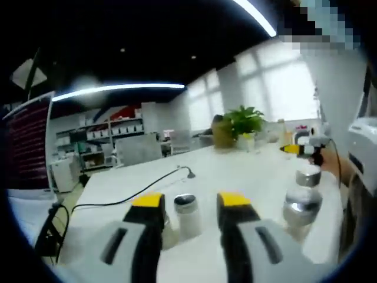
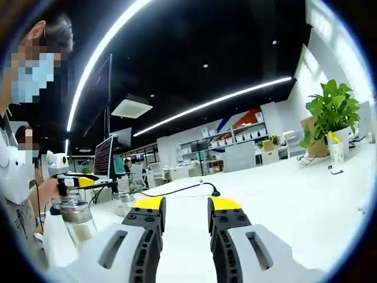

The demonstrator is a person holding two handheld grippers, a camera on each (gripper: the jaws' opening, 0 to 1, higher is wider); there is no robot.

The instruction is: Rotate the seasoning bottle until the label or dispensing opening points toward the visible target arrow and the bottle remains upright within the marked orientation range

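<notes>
Several small bottles stand upright on the white bench [image 1: 235,171]. In the left gripper view the left claw [image 1: 191,203] has its yellow-tipped jaws parted, and a seasoning bottle [image 1: 187,215] with a silver cap and a pale body stands between them; the picture is too soft to tell whether either jaw touches it. Its foot is cut off by the jaws, and no label or opening can be read on it. Just left of it, behind the left jaw, a second glassy shape is mostly hidden. To the right stand two metal-capped jars [image 1: 301,206], one behind the other, blurred. A black cable [image 1: 126,197] runs across the bench to a small plug. A potted plant [image 1: 242,125] stands far back.

In the right gripper view the right claw [image 2: 185,206] hangs above bare bench with its jaws apart and nothing between them. At the left edge a clear jar [image 2: 76,221] with a metal cap stands by the bench edge, and two smaller bottles [image 2: 122,203] show beyond it, partly hidden by the left jaw. The plant [image 2: 330,115] sits at the far right. No arrow mark can be made out on the bench.
</notes>
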